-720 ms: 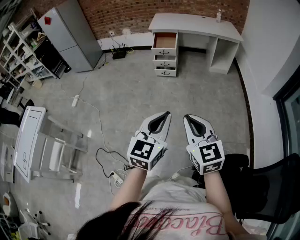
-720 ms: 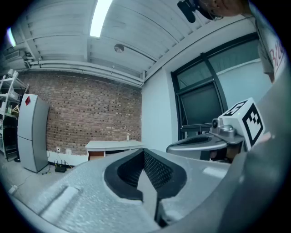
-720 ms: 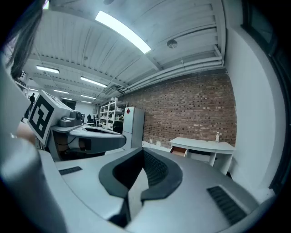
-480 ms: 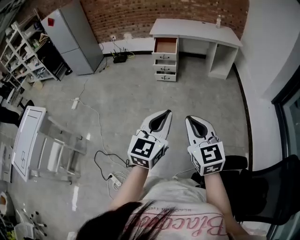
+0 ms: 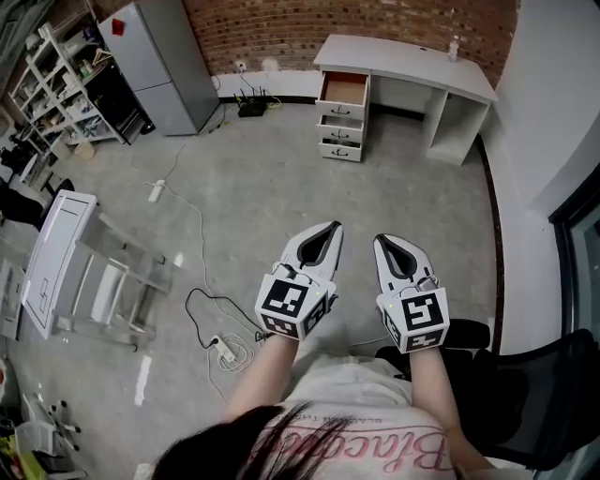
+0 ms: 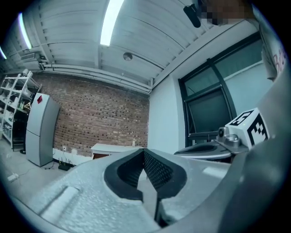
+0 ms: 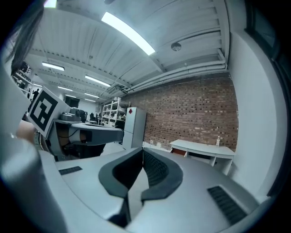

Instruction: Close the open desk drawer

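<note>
Left tool (image 5: 329, 230): held level over the floor, near the person. Its jaws are pressed together with nothing between them.
Right tool (image 5: 381, 241): just beside the left tool but not touching it, pointing the same way toward the far wall. Its jaws are also pressed together and empty.
Drawer (image 5: 344, 87): the top one of a stack of three, pulled out so its brown inside shows. It is at the far side of the room, well apart from both tools.
Lower drawers (image 5: 339, 141): two, both flush shut, each with a dark handle.
Table (image 5: 403, 56): white, set against the far brick wall (image 5: 281, 28). The drawer stack sits under its left end, and there is an open bay under its right end.
Bottle (image 5: 455, 47): small and upright, on the table's far right corner.
Floor (image 5: 262, 187): grey concrete between the tools and the table.
Cabinet (image 5: 159, 56): tall and grey, far left, near the wall.
Shelves (image 5: 56, 84): white and loaded, along the far left edge.
Cable (image 5: 202, 302): a dark loop on the floor, near left of the left tool, ending at a white power strip (image 5: 225, 350).
Frame (image 5: 66, 281): white, at the left edge — what it is cannot be told.
Chair (image 5: 534, 394): black, near right, just beside the person's right arm.
</note>
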`<control>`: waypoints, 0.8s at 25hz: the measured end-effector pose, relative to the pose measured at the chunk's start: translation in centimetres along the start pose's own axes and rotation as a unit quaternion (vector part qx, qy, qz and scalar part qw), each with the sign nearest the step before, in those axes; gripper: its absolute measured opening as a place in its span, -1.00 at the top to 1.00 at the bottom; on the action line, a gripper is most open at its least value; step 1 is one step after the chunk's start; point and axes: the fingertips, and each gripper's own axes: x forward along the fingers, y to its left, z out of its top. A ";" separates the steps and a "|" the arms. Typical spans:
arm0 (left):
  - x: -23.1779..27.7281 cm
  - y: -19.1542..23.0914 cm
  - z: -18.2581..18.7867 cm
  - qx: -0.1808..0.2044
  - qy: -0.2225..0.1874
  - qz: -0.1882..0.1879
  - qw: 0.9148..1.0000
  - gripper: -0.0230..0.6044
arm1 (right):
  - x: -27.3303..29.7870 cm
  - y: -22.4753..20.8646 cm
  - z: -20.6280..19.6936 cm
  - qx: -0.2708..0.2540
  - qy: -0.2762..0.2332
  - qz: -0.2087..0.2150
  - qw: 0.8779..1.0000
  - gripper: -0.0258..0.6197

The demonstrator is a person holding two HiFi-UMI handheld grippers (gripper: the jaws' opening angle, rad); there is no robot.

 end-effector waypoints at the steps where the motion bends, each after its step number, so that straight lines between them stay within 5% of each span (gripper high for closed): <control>1: 0.2 0.2 0.0 -0.001 0.000 0.002 1.000 0.91 | 0.1 -0.2 0.0 0.001 0.000 0.001 1.000 0.88; 20: 15.9 5.5 -2.3 -0.002 0.021 -0.024 0.999 0.91 | 9.2 -11.0 -1.0 0.068 -0.017 0.025 0.997 0.88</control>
